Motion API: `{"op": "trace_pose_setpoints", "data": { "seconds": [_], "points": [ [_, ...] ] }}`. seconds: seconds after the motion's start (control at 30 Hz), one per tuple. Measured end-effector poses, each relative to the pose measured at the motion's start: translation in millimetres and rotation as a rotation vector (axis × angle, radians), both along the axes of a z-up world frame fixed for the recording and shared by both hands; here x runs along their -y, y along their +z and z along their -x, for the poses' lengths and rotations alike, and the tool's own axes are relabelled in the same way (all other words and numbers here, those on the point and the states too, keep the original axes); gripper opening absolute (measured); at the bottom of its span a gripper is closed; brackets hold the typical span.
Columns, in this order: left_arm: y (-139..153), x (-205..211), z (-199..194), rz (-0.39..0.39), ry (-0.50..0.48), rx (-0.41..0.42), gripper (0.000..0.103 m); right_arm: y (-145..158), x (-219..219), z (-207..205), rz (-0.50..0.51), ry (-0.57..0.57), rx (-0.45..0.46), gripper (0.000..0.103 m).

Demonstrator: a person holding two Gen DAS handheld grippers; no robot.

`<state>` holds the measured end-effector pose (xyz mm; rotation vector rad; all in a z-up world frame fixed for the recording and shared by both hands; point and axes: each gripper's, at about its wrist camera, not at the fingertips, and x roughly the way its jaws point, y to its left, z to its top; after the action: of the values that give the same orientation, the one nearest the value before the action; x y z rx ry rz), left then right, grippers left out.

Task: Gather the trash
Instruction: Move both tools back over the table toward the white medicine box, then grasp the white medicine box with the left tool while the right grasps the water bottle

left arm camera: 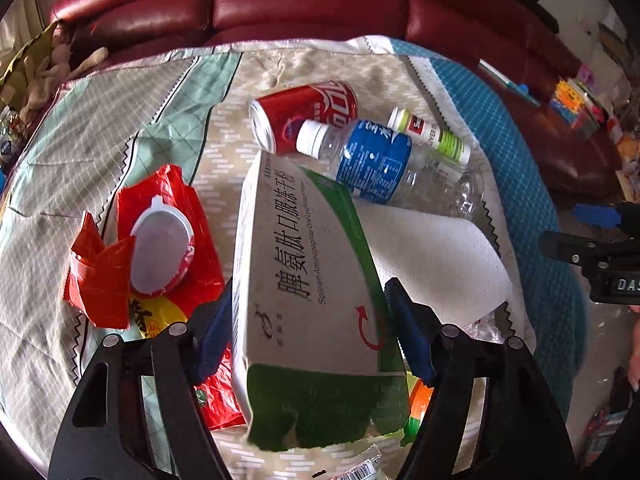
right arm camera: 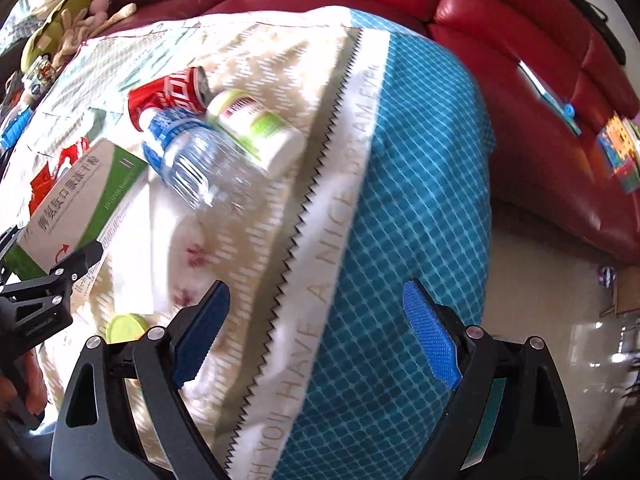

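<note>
On my far left lies a red wipes packet [left arm camera: 160,236] with its pale oval lid up, flat on the patterned quilt [left arm camera: 80,152]. Just beside it, my left gripper [left arm camera: 308,320] has its blue pads [left arm camera: 408,332] against both sides of a white and green medicine box [left arm camera: 296,264]; I am gripping it, and its far end tilts up off the quilt. Beyond the box a red soda can [left arm camera: 308,112] lies on its side, touching a clear water bottle [left arm camera: 384,160] with a blue label, and a small white pill bottle [left arm camera: 436,136] with a green band lies against that. A sheet of white paper towel [left arm camera: 432,256] is spread under and right of the box. Further right, my right gripper [right arm camera: 316,332] hangs with its jaws wide apart and nothing between them, above the quilt's blue checked edge [right arm camera: 400,240]. A red leather sofa [right arm camera: 520,60] stands behind everything.
</note>
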<state>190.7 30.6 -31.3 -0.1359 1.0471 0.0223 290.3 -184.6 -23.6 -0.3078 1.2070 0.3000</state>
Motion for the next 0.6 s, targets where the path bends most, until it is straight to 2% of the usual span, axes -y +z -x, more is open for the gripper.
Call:
{"op": "trace_pose_setpoints", "data": {
  "seconds": [0.03, 0.1, 0.13, 0.33, 0.37, 0.43, 0.6],
  "points": [
    [4.6, -5.3, 1.4, 0.006, -0.003, 0.021, 0.067, 1.7, -6.9, -3.1, -0.004, 0.012, -0.001, 0.084],
    [9.9, -17.0, 0.8, 0.02, -0.004, 0.036, 0.037, 4.8, -22.1, -10.1, -0.014, 0.041, -0.004, 0.084],
    [9.9, -22.4, -2.8, 0.04, -0.008, 0.038, 0.034, 5.9, -30.4, -13.7, -0.011, 0.058, -0.002, 0.084],
    [-10.6, -43.9, -4.2, 0.098, -0.032, -0.016, 0.035, -0.9, -83.6, -43.3, 0.019, 0.198, -0.053, 0.084],
    [-12.8, -48.2, -3.6, 0.108, -0.031, -0.02, 0.036, -3.1, -90.3, -48.6, 0.024, 0.22, -0.063, 0.084],
    [-12.0, -57.7, -0.3, 0.129, -0.025, -0.003, 0.047, -8.9, -100.9, -57.2, 0.039, 0.261, -0.089, 0.084],
    [-6.7, -70.2, 1.0, 0.123, -0.048, 0.013, 0.05, -30.6, -128.3, -69.2, 0.133, 0.372, -0.147, 0.077]
  ]
}}
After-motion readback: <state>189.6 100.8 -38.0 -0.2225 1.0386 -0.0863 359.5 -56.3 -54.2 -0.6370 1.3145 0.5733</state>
